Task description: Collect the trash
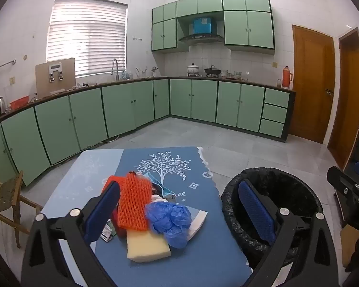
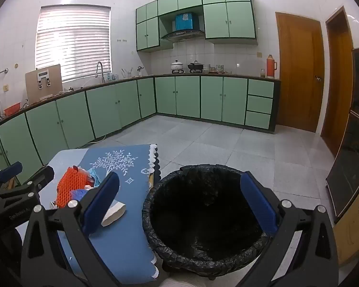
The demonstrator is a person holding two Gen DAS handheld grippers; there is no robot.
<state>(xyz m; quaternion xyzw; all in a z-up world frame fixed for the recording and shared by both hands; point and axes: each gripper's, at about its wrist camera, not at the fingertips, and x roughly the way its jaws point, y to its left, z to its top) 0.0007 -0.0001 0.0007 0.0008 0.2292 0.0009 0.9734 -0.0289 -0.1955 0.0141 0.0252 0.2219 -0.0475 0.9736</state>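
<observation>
A pile of trash lies on the blue tablecloth (image 1: pixel 203 258): an orange foam net (image 1: pixel 131 203), a crumpled blue plastic bag (image 1: pixel 171 222), a pale yellow sponge (image 1: pixel 147 245), and paper scraps (image 1: pixel 196 222). My left gripper (image 1: pixel 179 210) is open and empty, hovering above the pile. A bin with a black liner (image 2: pixel 203 215) stands on the floor right of the table; it also shows in the left wrist view (image 1: pixel 282 184). My right gripper (image 2: pixel 179 201) is open and empty above the bin's mouth. The net also shows in the right wrist view (image 2: pixel 70 187).
Green kitchen cabinets (image 2: pixel 179 98) line the far walls. A wooden chair (image 1: pixel 8 196) stands left of the table. Wooden doors (image 2: pixel 299 71) are at the right. A dark cabinet (image 2: pixel 354 129) stands at the far right. Tiled floor (image 2: pixel 227 143) lies beyond the bin.
</observation>
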